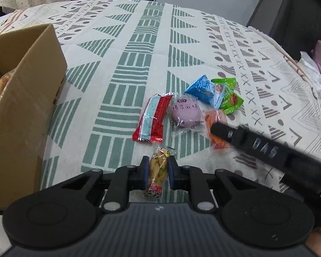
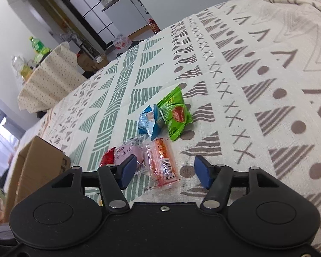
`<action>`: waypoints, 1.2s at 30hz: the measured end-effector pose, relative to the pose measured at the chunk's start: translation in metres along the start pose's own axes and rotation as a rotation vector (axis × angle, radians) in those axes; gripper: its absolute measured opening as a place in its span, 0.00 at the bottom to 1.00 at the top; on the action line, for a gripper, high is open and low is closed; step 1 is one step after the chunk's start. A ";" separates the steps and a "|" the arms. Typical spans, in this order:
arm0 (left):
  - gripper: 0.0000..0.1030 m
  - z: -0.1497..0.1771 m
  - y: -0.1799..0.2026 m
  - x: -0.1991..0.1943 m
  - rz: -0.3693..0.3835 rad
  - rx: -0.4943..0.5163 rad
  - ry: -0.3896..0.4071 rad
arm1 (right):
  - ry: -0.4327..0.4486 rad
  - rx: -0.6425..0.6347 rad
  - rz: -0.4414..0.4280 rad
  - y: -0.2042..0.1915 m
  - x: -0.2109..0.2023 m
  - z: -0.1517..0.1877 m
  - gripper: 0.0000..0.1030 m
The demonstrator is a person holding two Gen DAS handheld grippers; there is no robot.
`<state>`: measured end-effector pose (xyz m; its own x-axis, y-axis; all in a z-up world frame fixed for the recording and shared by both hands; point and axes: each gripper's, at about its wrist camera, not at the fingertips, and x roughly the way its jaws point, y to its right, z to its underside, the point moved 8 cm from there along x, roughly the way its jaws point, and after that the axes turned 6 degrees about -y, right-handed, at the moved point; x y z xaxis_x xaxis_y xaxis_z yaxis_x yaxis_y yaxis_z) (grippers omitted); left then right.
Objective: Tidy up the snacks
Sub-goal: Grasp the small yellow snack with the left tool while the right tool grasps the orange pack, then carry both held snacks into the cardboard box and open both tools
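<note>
My left gripper (image 1: 158,172) is shut on a yellow pickle-style snack pack (image 1: 158,171), its blue pads pressing both sides. Ahead on the patterned cloth lie a red-and-blue stick pack (image 1: 152,117), a purple mochi pack (image 1: 185,112), a blue pack (image 1: 205,90), a green pack (image 1: 230,96) and an orange clear-wrapped snack (image 1: 216,126). In the right wrist view my right gripper (image 2: 164,172) stands open astride the orange snack (image 2: 162,163), pads apart from it. The purple pack (image 2: 129,152), blue pack (image 2: 148,121) and green pack (image 2: 175,113) lie beyond. The right gripper's finger (image 1: 229,133) reaches over the orange snack.
A cardboard box (image 1: 21,98) with snacks inside stands at the left of the table (image 1: 126,49); it also shows at lower left as the box (image 2: 36,167). Pink cloth and plastic (image 1: 318,64) lie at the right edge. Another covered table (image 2: 49,79) with bottles stands beyond.
</note>
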<state>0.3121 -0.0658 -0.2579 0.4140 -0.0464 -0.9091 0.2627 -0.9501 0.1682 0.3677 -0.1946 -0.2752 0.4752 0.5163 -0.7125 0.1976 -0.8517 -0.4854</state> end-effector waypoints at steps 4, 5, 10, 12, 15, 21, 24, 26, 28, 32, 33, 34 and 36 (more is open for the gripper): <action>0.16 -0.004 -0.002 -0.007 0.009 -0.016 0.021 | -0.038 -0.044 0.017 -0.006 -0.001 0.008 0.29; 0.16 -0.004 -0.003 -0.008 0.010 -0.020 0.024 | -0.044 -0.044 0.015 -0.007 -0.003 0.010 0.28; 0.16 -0.004 -0.006 -0.017 0.015 -0.025 0.043 | -0.071 -0.008 0.009 -0.010 -0.015 0.020 0.26; 0.16 -0.005 -0.007 -0.023 0.024 -0.031 0.054 | -0.077 -0.008 0.013 -0.014 -0.019 0.023 0.25; 0.16 -0.007 -0.010 -0.034 0.038 -0.037 0.073 | -0.073 -0.010 0.012 -0.020 -0.028 0.026 0.23; 0.17 -0.011 -0.020 -0.059 0.056 -0.051 0.117 | -0.052 0.013 0.001 -0.029 -0.043 0.023 0.21; 0.17 -0.015 -0.026 -0.072 0.068 -0.066 0.142 | -0.042 0.057 -0.017 -0.033 -0.050 0.025 0.20; 0.17 -0.017 -0.030 -0.080 0.071 -0.073 0.156 | -0.032 0.072 -0.028 -0.039 -0.056 0.026 0.19; 0.17 -0.018 -0.034 -0.088 0.075 -0.076 0.171 | -0.024 0.078 -0.034 -0.045 -0.061 0.025 0.19; 0.17 -0.021 -0.045 -0.103 0.085 -0.091 0.191 | -0.006 0.084 -0.053 -0.061 -0.069 0.019 0.19; 0.17 -0.022 -0.049 -0.106 0.084 -0.099 0.196 | 0.000 0.081 -0.059 -0.067 -0.071 0.017 0.19; 0.17 -0.023 -0.053 -0.110 0.083 -0.107 0.202 | 0.007 0.076 -0.064 -0.072 -0.073 0.014 0.19; 0.16 -0.026 -0.062 -0.114 0.078 -0.125 0.211 | 0.021 0.059 -0.073 -0.085 -0.076 0.010 0.19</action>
<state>0.2710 0.0062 -0.1544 0.6063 -0.0408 -0.7942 0.3230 -0.9000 0.2927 0.3063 -0.1612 -0.1847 0.4793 0.5744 -0.6636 0.1817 -0.8046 -0.5653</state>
